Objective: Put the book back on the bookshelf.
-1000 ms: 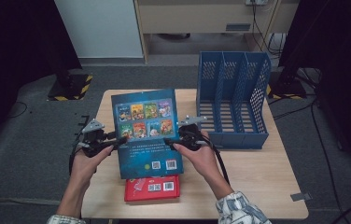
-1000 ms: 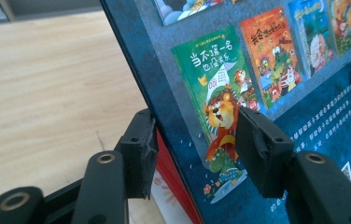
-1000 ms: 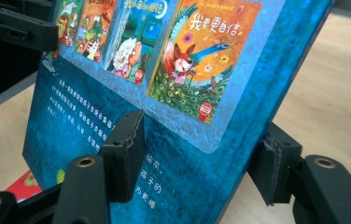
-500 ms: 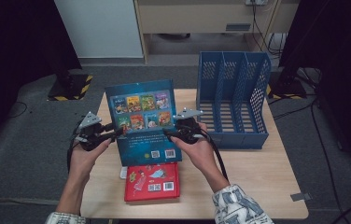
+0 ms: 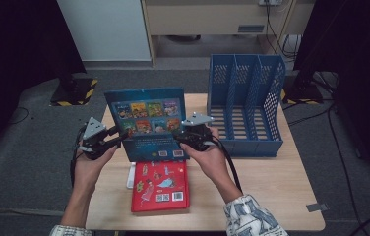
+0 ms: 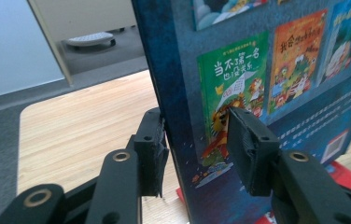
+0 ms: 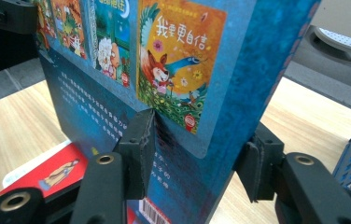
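Item 1, blue book (image 5: pixel 146 123): held upright above the surface (image 5: pixel 271 187), back cover with its rows of small cover pictures facing me, a gripper on each side edge. It stands over the far end of the red book and just beside the file rack.

Item 2, left gripper (image 5: pixel 119 138): I have it clamped on the book's left edge, low down. In the left gripper view (image 6: pixel 197 149) the jaws are drawn in close, one pad on the back cover by the green picture, the other behind the book.

Item 3, right gripper (image 5: pixel 180 137): set on the book's right edge at about the same height. In the right gripper view (image 7: pixel 197 154) the jaws stand partly open and have just been closing, with the book's edge between them. The near pad lies against the cover below the fox picture. I cannot tell whether the far pad touches the other side.

Item 4, red book (image 5: pixel 161 187): flat on the surface, below the blue one, between my two forearms.

Item 5, blue file rack (image 5: pixel 246 105): three slots, on the far right of the surface.
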Motion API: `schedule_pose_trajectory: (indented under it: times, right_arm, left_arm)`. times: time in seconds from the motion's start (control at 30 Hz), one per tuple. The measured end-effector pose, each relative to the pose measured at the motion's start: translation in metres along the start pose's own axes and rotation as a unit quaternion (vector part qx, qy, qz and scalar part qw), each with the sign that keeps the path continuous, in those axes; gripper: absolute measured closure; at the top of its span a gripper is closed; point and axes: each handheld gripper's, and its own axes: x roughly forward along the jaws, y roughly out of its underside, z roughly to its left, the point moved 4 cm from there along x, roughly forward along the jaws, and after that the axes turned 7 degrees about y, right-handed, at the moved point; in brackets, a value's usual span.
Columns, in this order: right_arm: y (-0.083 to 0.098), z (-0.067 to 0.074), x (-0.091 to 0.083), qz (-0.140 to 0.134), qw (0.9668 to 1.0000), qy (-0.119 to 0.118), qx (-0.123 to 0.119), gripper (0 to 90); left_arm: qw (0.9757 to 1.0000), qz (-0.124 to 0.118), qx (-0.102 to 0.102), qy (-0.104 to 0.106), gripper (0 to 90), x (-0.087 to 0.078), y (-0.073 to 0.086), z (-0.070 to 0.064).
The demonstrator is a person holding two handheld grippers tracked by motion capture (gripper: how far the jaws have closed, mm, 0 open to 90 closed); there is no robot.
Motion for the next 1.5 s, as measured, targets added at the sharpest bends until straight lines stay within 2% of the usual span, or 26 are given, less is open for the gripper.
schedule_pose_trajectory:
  times: [0.1, 0.2, 0.23, 0.3, 0.37, 0.5, 0.8, 1.03, 1.33, 1.5]
  right_arm:
    - [0.003, 0.002, -0.007, -0.001, 0.9999, -0.010, 0.001, 55.4]
    - [0.005, 0.004, -0.012, -0.004, 0.9998, -0.017, -0.003, 57.3]
    - [0.007, 0.006, -0.017, -0.005, 0.9996, -0.027, -0.004, 58.5]
    - [0.007, 0.008, -0.020, -0.007, 0.9993, -0.035, -0.008, 59.1]
    - [0.008, 0.009, -0.022, -0.009, 0.9992, -0.036, -0.010, 59.1]
    - [0.010, 0.018, -0.030, -0.014, 0.9983, -0.055, -0.011, 58.7]
    - [0.009, 0.026, -0.039, -0.028, 0.9968, -0.073, -0.017, 57.6]
    - [0.001, 0.038, -0.047, -0.052, 0.9948, -0.084, -0.028, 50.8]
    - [-0.003, 0.042, -0.050, -0.063, 0.9932, -0.094, -0.025, 46.9]
    - [-0.006, 0.043, -0.053, -0.071, 0.9920, -0.102, -0.023, 47.7]
  left_arm:
    - [0.9999, -0.010, -0.010, 0.004, 55.3, -0.002, 0.002, -0.003]
    - [0.9998, -0.015, -0.012, 0.005, 54.0, -0.004, 0.003, -0.004]
    - [0.9997, -0.018, -0.013, 0.007, 53.0, -0.006, 0.004, -0.006]
    - [0.9996, -0.020, -0.017, 0.006, 51.9, -0.008, 0.005, -0.008]
    - [0.9996, -0.021, -0.017, 0.005, 51.2, -0.008, 0.005, -0.008]
    - [0.9993, -0.025, -0.020, 0.018, 43.1, -0.008, 0.005, -0.009]
    - [0.9991, -0.031, -0.018, 0.024, 39.9, -0.007, 0.006, -0.010]
    - [0.9989, -0.034, -0.019, 0.024, 37.4, -0.007, 0.006, -0.013]
    - [0.9989, -0.036, -0.021, 0.022, 37.1, -0.008, 0.007, -0.013]
    - [0.9988, -0.037, -0.023, 0.021, 36.8, -0.006, 0.007, -0.013]
